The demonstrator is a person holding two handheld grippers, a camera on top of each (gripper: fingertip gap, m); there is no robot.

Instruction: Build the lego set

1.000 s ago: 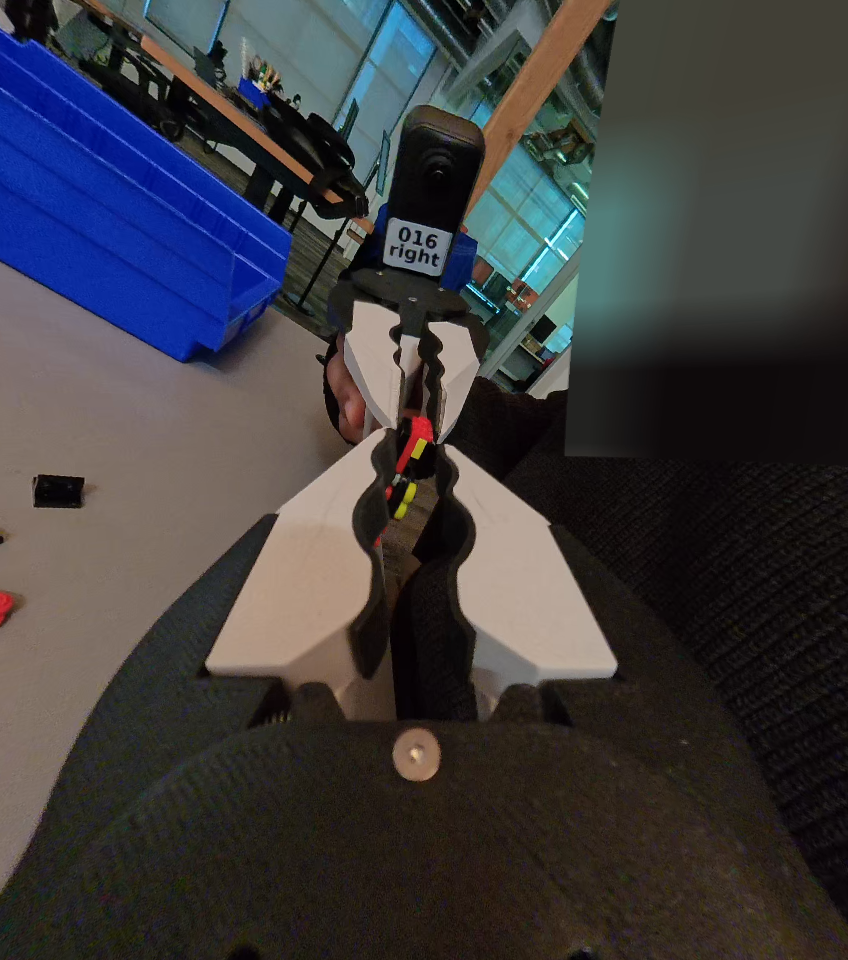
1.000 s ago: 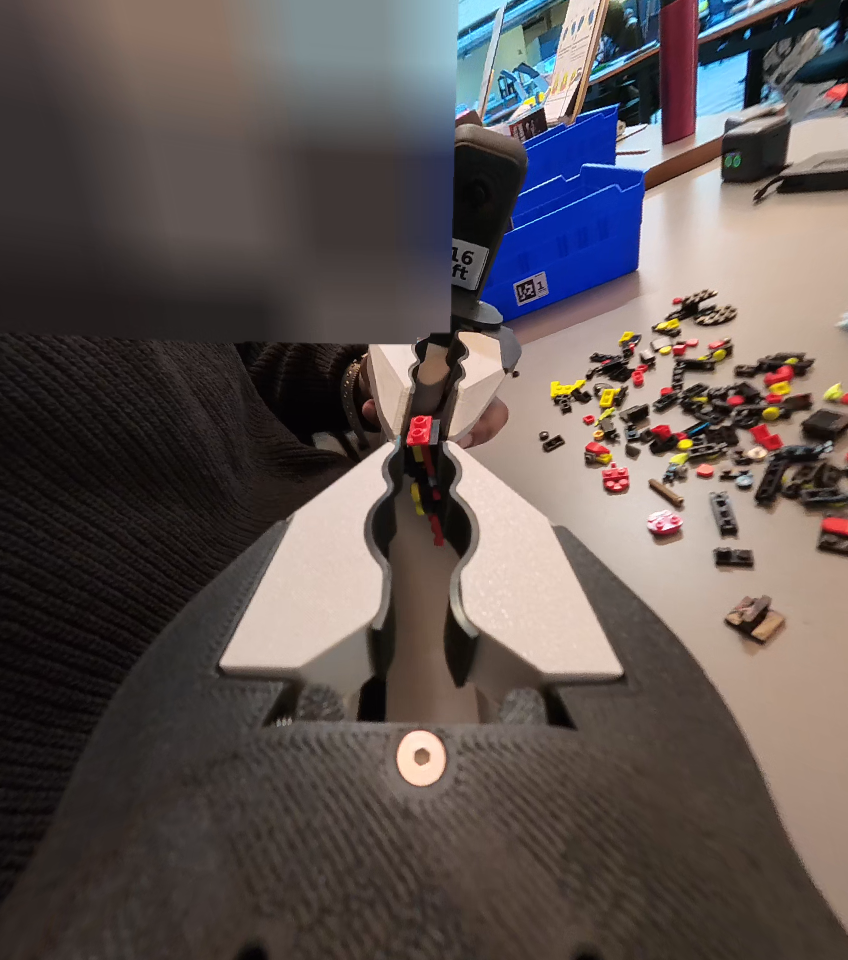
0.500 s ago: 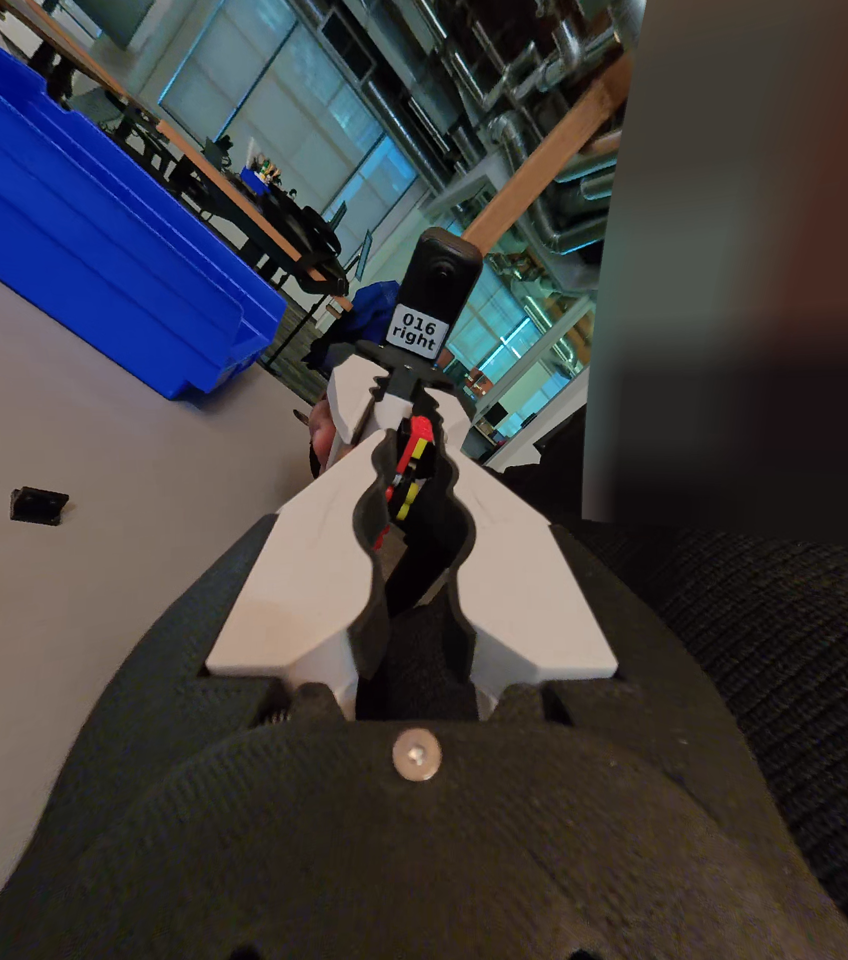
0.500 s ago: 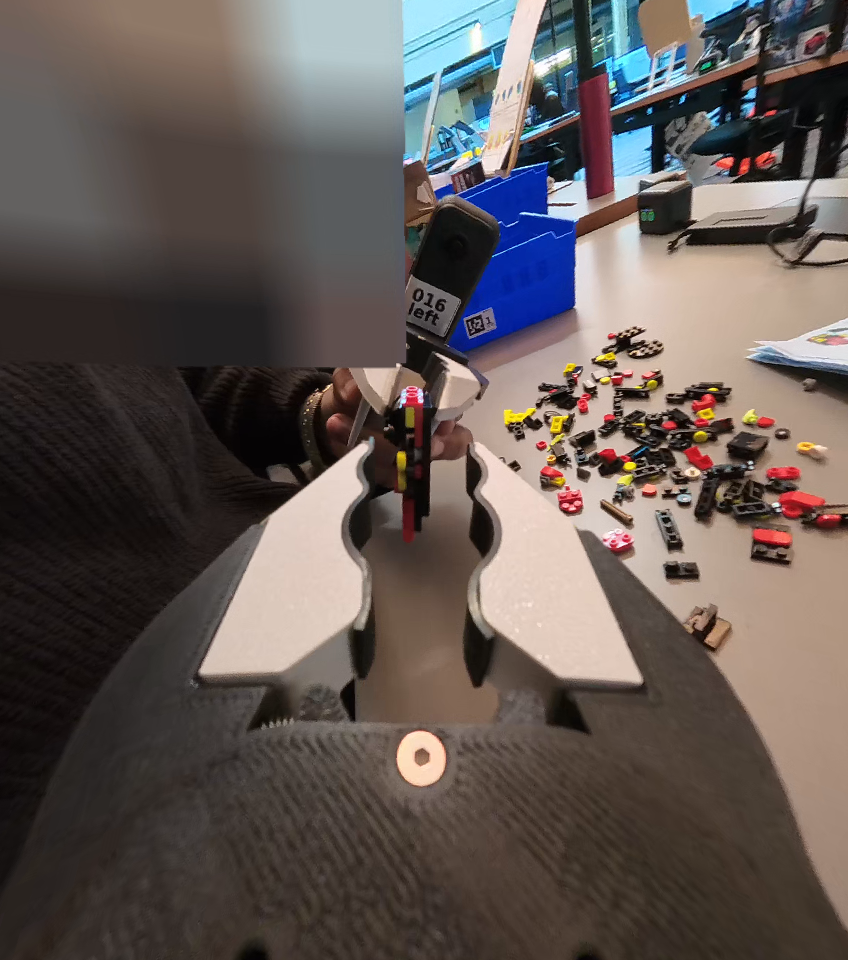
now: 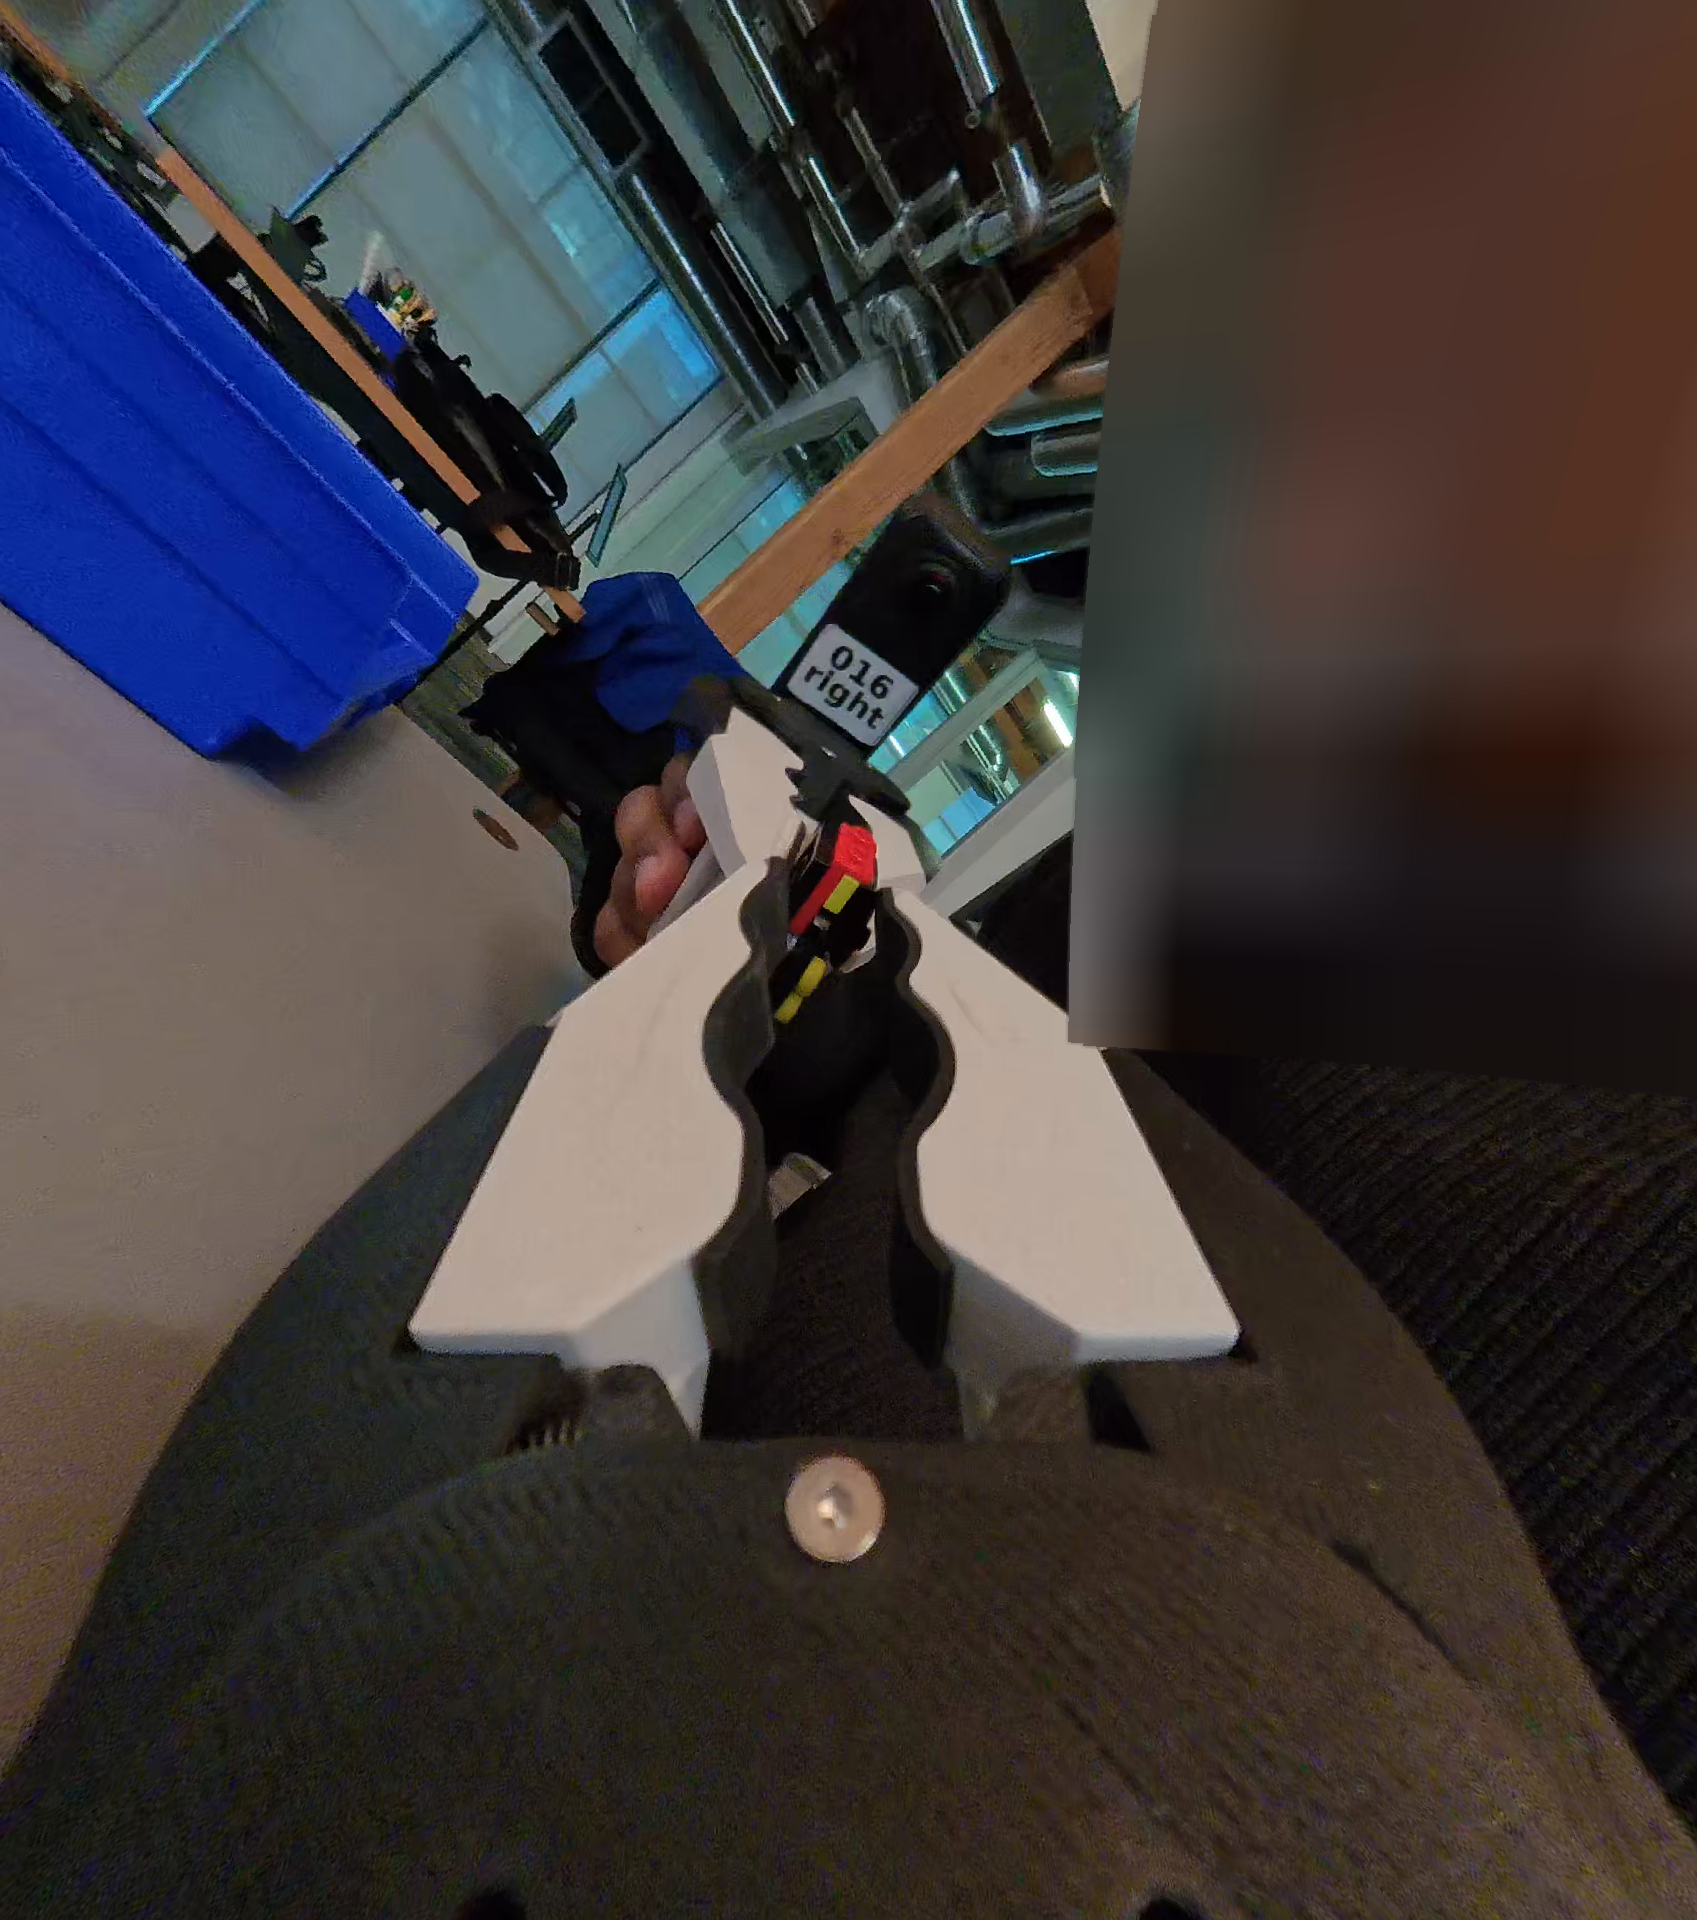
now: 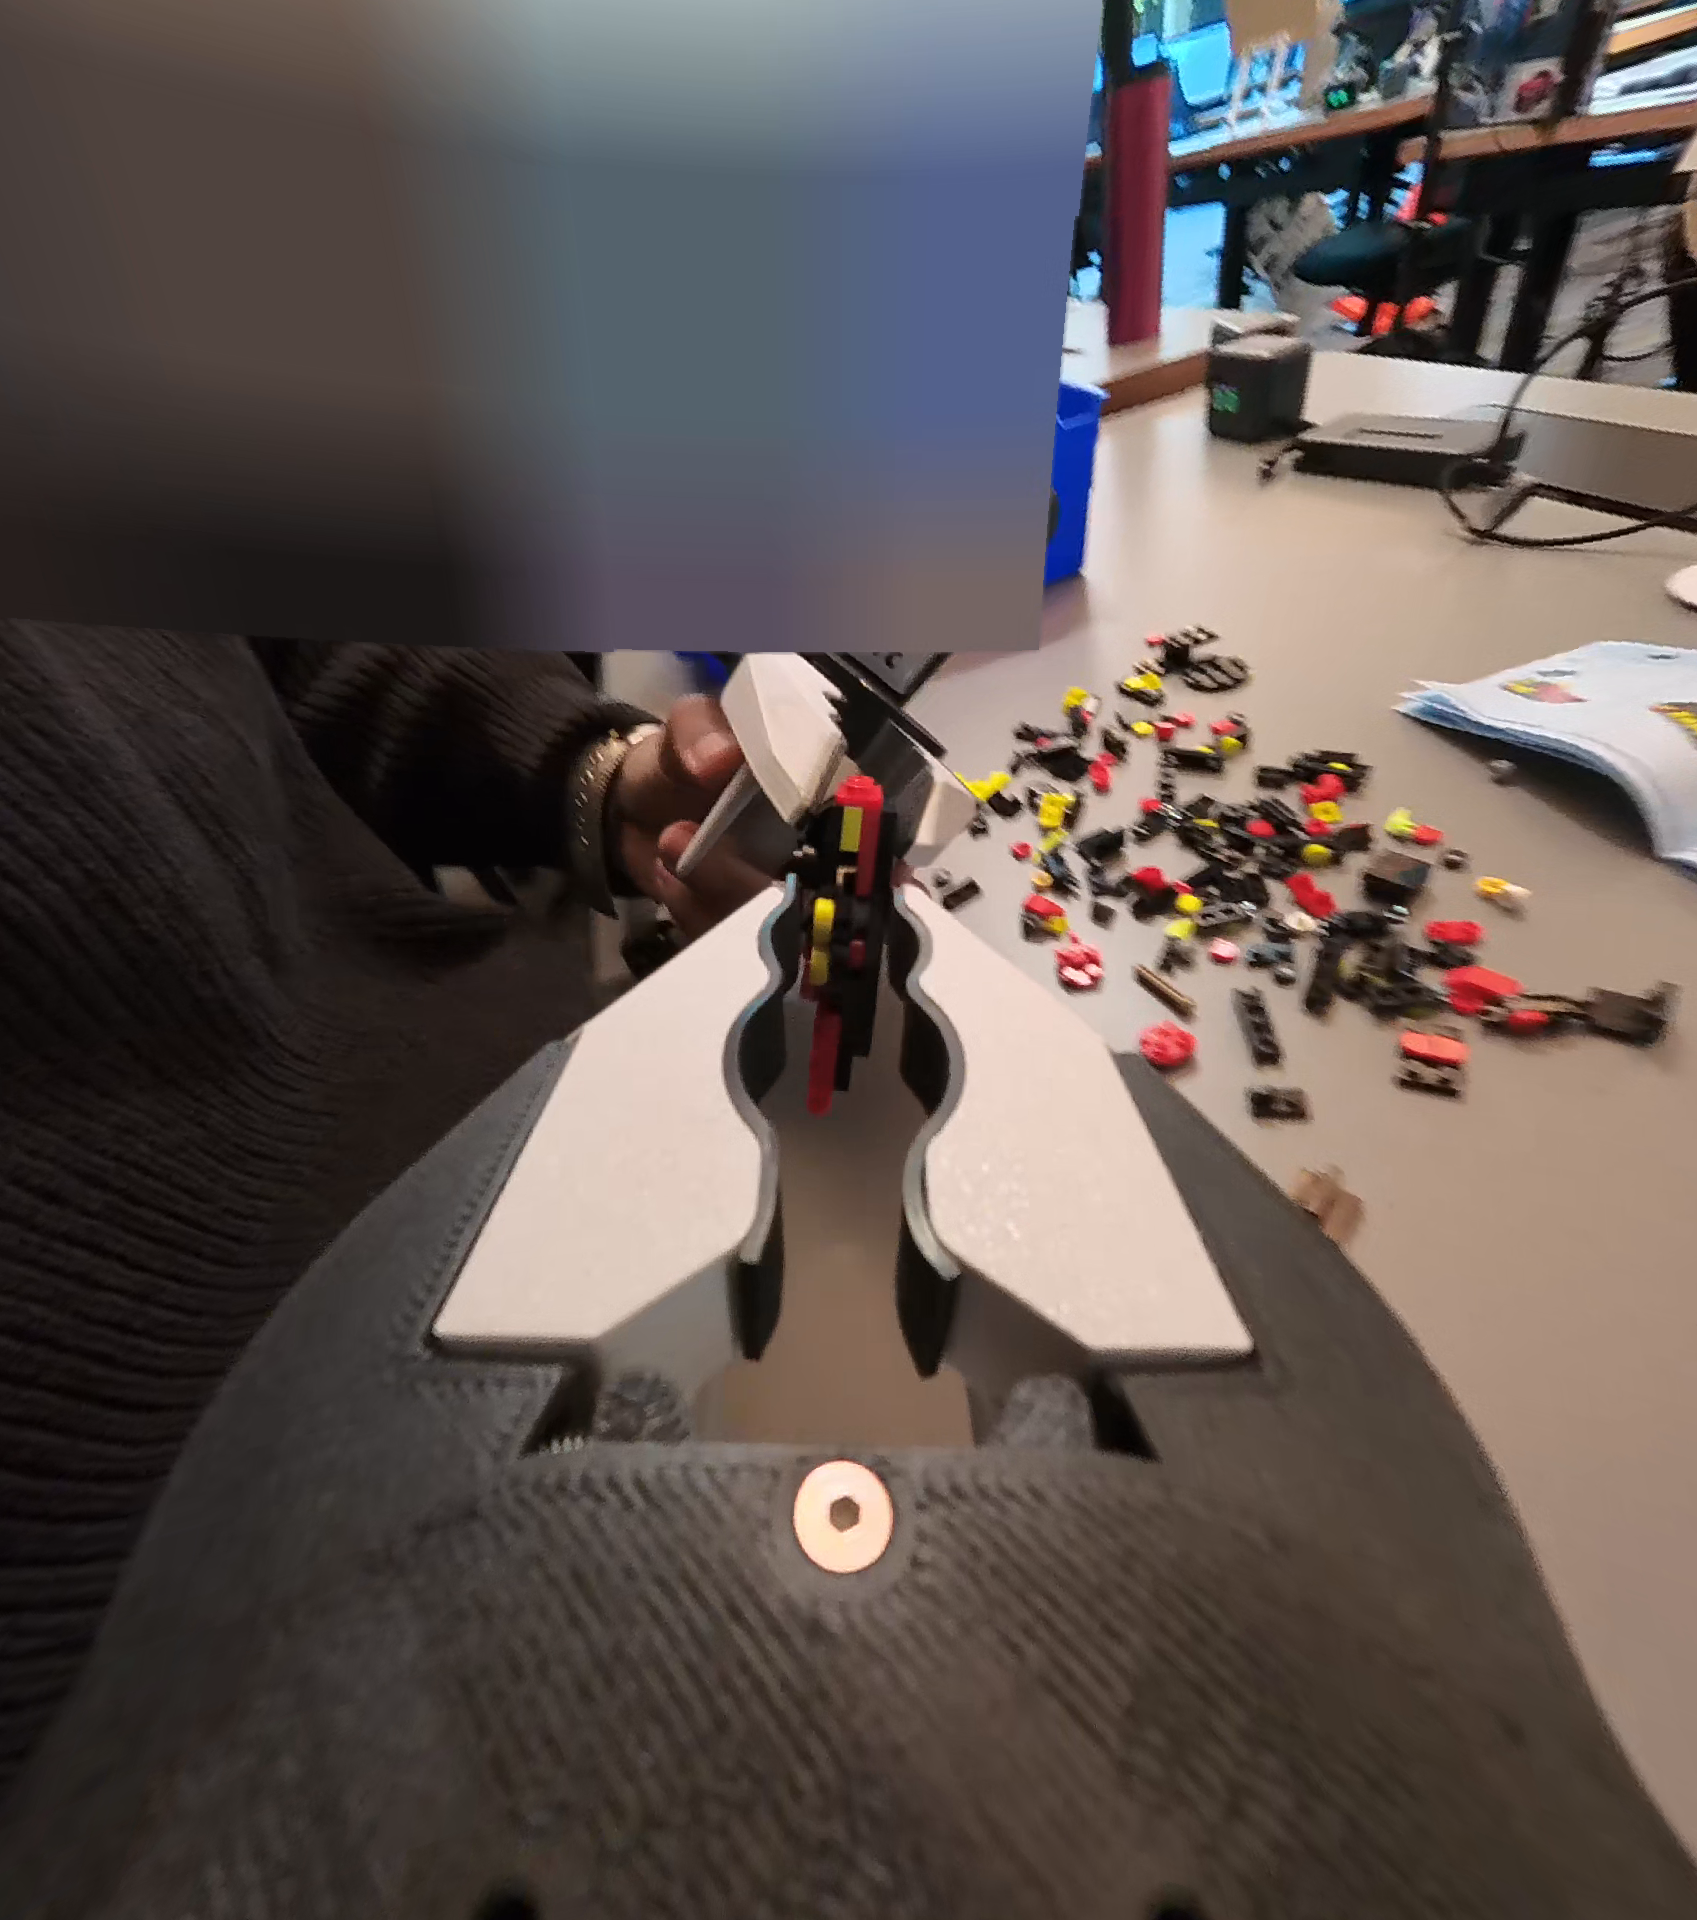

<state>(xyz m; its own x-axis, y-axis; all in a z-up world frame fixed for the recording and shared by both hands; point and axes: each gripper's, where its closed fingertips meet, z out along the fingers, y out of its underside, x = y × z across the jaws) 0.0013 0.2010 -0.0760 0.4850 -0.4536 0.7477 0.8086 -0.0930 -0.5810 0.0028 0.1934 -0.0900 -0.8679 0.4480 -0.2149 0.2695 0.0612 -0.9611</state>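
My left gripper (image 5: 828, 914) is clamped on the red, yellow and black lego assembly (image 5: 828, 914), held in the air above the table (image 5: 148, 1039). My right gripper (image 6: 839, 914) pinches that assembly (image 6: 842, 935) too, tip to tip with the left. Loose lego pieces (image 6: 1270, 883) lie scattered to my right, beside an instruction booklet (image 6: 1633, 748); a blue bin (image 5: 96, 468) sits left.
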